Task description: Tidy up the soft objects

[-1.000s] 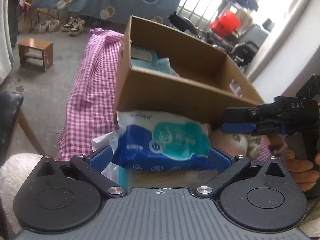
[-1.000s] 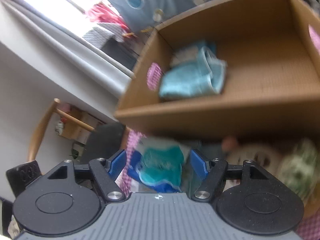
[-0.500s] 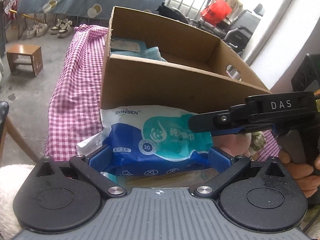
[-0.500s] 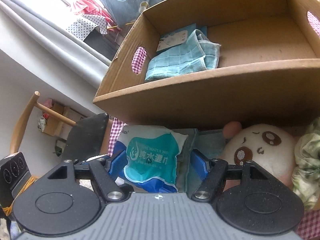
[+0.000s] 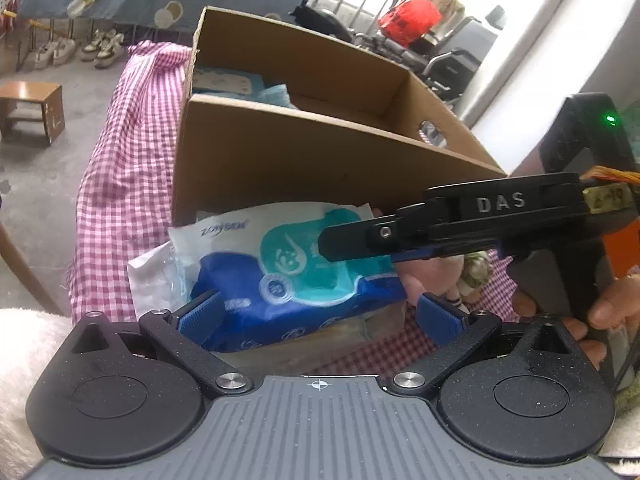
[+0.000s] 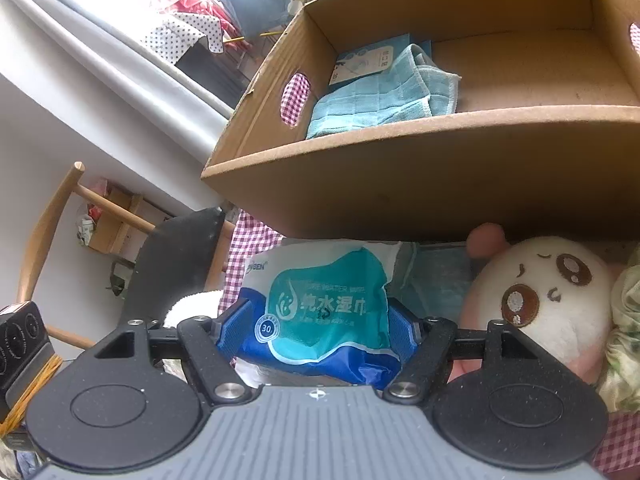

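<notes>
The right tongs (image 6: 316,328) pinch the blue-and-teal plastic pack of wet wipes (image 6: 326,308), both blue pads pressed into its sides. The left tongs (image 5: 320,318) stand spread, with the same pack (image 5: 296,276) lying between their pads; whether either pad touches it I cannot tell. From the left wrist view the right tongs reach in from 3 o'clock across the pack's top. The pack sits on the pink-and-white checked cloth (image 5: 124,184) covering the counter, just in front of the open brown cardboard box (image 6: 420,184) at 12 o'clock. Inside the box, at its left end, lies a folded light-blue cloth (image 6: 384,100) partly over a flat pale packet (image 6: 368,60). At 3 o'clock of the pack rests a round white-and-pink plush toy (image 6: 548,304), touching a green floral fabric piece (image 6: 624,328).
</notes>
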Demonstrator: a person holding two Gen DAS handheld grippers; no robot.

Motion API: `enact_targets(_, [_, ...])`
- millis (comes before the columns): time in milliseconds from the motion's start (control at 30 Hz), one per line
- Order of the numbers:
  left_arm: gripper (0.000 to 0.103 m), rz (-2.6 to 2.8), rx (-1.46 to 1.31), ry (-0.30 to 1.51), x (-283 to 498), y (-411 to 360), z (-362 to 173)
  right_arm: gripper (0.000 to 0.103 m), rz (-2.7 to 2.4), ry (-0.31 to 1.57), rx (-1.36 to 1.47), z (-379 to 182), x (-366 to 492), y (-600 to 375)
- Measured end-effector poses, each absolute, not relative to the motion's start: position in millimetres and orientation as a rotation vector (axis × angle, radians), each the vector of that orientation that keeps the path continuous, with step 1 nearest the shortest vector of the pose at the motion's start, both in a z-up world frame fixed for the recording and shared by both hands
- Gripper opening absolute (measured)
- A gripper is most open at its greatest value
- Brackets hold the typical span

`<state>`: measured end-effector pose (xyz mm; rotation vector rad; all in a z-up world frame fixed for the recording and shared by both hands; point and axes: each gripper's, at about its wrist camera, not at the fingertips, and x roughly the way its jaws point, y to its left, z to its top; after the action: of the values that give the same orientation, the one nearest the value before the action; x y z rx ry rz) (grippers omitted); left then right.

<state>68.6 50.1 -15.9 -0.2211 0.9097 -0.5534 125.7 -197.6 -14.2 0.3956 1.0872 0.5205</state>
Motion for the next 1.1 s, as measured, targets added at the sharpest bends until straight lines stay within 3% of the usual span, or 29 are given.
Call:
enact_targets(367, [0.102,-0.442,0.058,0.837,66.0,28.3,-22.8,0.073,0.522,1.097,0.408,-19.6,129.4,-197.8])
enact_targets(1100, [0.103,-0.450,0.064,0.849,76.6,24.7,-37.7,0.070,0.497,1.064,0.354,-21.2,124.4,-188.6])
